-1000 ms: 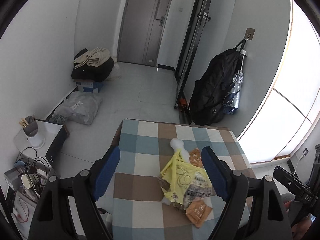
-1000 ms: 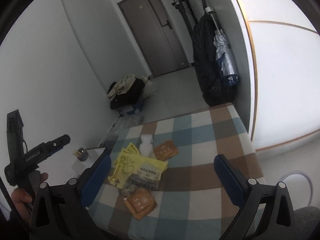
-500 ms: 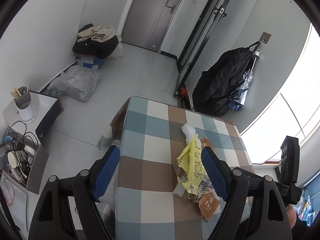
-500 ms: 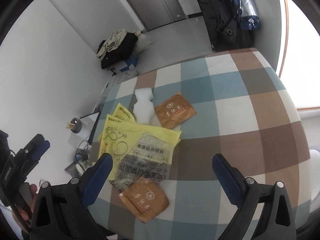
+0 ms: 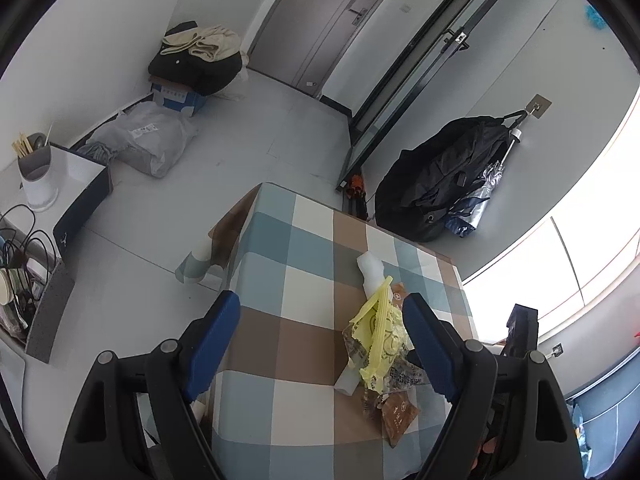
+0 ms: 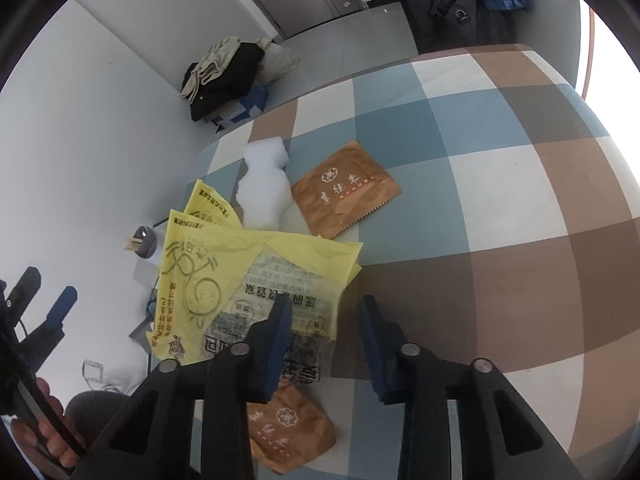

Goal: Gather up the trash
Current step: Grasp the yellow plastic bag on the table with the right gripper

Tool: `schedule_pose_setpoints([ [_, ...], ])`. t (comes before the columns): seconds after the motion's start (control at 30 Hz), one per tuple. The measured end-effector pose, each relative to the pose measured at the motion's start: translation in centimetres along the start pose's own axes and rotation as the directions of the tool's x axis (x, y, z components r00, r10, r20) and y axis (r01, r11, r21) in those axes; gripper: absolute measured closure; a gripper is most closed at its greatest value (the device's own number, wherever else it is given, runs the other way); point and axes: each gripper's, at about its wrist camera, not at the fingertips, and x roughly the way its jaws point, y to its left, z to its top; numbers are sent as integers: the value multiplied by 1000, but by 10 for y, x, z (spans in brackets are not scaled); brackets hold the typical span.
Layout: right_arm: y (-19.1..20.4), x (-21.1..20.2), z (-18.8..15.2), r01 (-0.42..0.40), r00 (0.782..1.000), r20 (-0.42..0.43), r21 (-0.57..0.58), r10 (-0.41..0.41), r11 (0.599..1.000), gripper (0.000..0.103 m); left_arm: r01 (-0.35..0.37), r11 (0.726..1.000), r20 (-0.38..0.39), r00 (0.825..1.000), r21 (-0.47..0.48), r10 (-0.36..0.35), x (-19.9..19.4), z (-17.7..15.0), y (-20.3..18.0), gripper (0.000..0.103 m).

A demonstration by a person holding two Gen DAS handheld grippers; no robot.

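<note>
Yellow bag (image 6: 248,264), clear wrapper (image 6: 280,308), two brown packets (image 6: 346,188) heaped on table

wrappers (image 6: 256,280) piled on table (image 6: 500,208), foam (image 6: 266,188) behind them, pouch (image 6: 346,188) beside foam

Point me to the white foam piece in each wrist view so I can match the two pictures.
Left wrist view: the white foam piece lies right of centre, beyond the yellow bag.
Right wrist view: the foam sits left of centre in the upper half, between the yellow bag and a brown packet.
Shared landmark: the clothes pile by the far wall.
</note>
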Motion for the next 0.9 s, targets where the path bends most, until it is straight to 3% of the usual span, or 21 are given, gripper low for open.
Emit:
schedule_pose_setpoints([
  [0.03, -1, 0, -1, -11, 1000, -1, 4, 11, 1000, 88, -3, 1000, 6, 1000, 13, 3, -1, 0, -3, 22],
  [0.1, -2, -1, -2, -9, 1000, 0, -2, 9, 1000, 98, -10, 1000, 9, 1000, 28, 9, -1, -1, -4, 22],
  [0.5, -14, -47, -10, -105, 989, 109, 28, 102, 994, 100, -23, 1000, -18, 1000, -10, 23, 3, -1, 5, 22],
  [0.7, -30, -91, -1, -134, 958, 258, 22, 124, 991, 100, -78, 995, -59, 995, 62, 82, 12, -8, -9, 22],
  [0.9, -46, -130, 6, -138, 934, 332, 4, 129, 990, 100, -57, 991, -101, 992, 120, 69, 17, -14, -24, 22],
])
